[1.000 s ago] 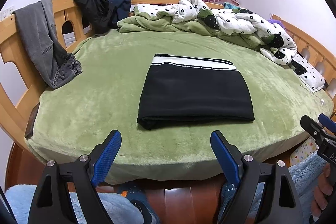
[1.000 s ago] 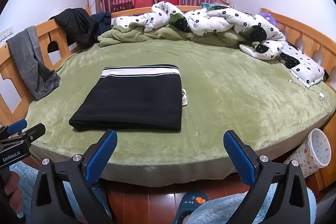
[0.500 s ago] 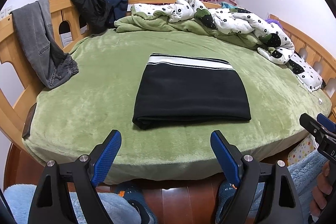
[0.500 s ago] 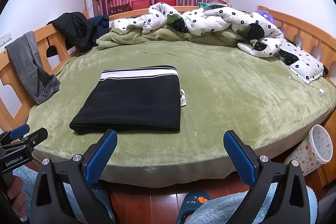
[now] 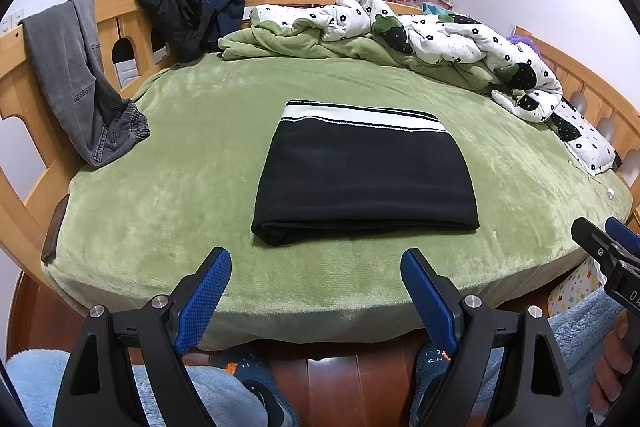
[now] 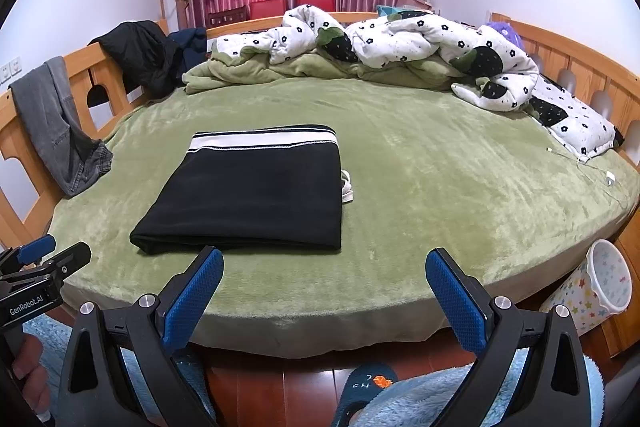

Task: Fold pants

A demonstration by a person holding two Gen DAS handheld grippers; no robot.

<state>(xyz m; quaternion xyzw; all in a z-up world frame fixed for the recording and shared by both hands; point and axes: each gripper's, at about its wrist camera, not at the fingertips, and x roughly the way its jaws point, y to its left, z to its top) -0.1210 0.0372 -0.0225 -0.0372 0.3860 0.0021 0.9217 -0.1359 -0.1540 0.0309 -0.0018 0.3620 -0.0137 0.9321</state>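
Observation:
The black pants (image 5: 366,175) with a white-striped waistband lie folded into a flat rectangle on the green bed cover (image 5: 180,195). In the right wrist view the pants (image 6: 252,195) sit left of centre, with a bit of white cord at their right edge. My left gripper (image 5: 316,287) is open and empty, held off the bed's near edge in front of the pants. My right gripper (image 6: 324,291) is open and empty, also off the near edge, to the right of the pants. Each gripper shows at the edge of the other's view.
Grey jeans (image 5: 80,79) hang on the wooden bed rail at the left. A dark jacket (image 5: 172,15) hangs further back. A white flowered quilt (image 5: 440,39) is heaped along the far side. A star-patterned bin (image 6: 592,291) stands on the floor at the right. A white charger (image 6: 610,179) lies on the bed.
Both grippers have drawn back a little from the bed and risen slightly. The pants have not moved. Both grippers stay open.

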